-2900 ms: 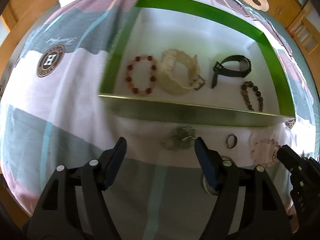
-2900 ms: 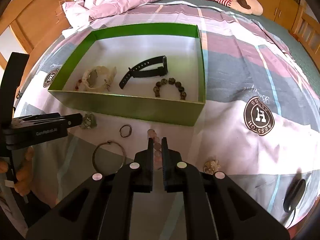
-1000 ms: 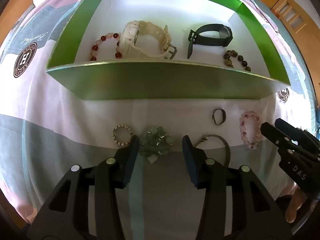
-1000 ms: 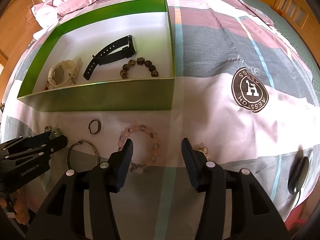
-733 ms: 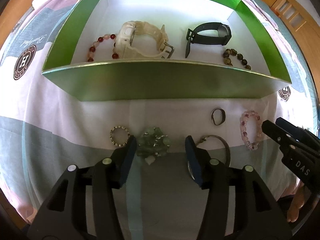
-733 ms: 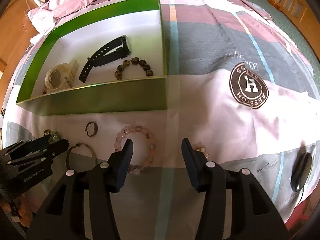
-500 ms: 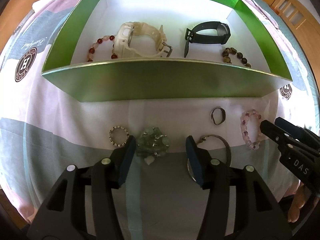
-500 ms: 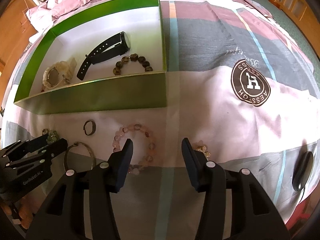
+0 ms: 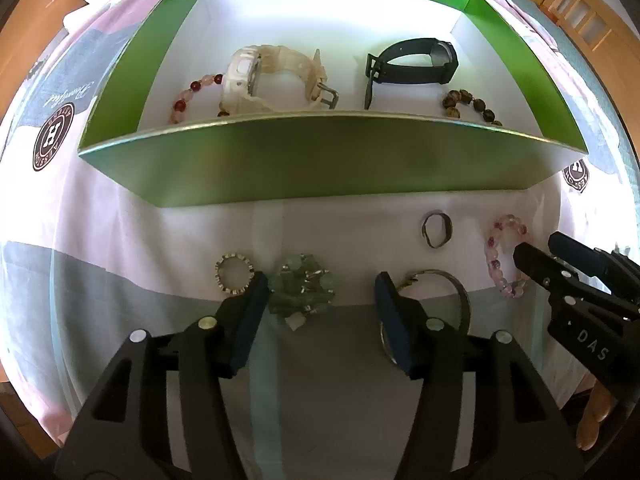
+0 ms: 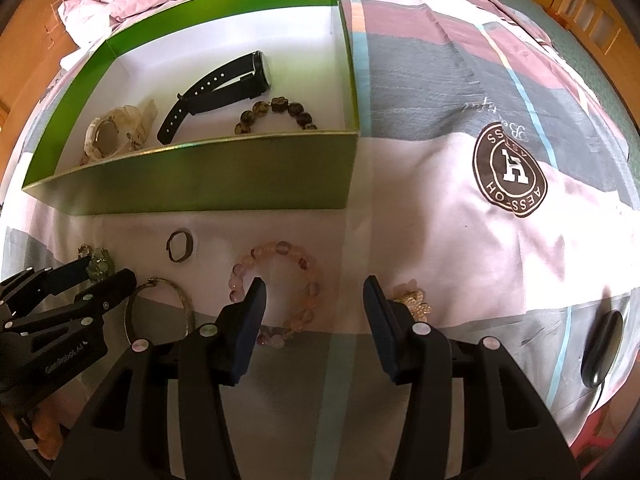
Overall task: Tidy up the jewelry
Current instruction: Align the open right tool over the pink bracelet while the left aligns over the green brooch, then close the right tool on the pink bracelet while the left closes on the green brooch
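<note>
We look down on a bed cover (image 10: 460,240) where a green box (image 9: 320,160) lies with jewelry in front of it. Our left gripper (image 9: 318,294) hangs over the green bead cluster (image 9: 302,286); its fingers stand apart and have just been opening, and the cluster lies between them, close to the left finger, but we see no pad pressing on it. A small studded ring (image 9: 234,274) lies at about 9 o'clock of the cluster, and a thin metal bangle (image 9: 444,284) at 3 o'clock, partly behind the right finger. Our right gripper (image 10: 312,300) has its fingers apart too, and nothing is clamped. The pink bead bracelet (image 10: 276,284) lies on the cover, and the left finger stands over its ring. A small gold piece (image 10: 412,298) lies just beside the right finger. A dark ring (image 10: 180,244) lies at about 10 o'clock of the bracelet. Inside the box we see a white watch (image 9: 272,80), a black watch (image 9: 412,66), a red bead bracelet (image 9: 192,94) and a brown bead bracelet (image 9: 468,104).
</note>
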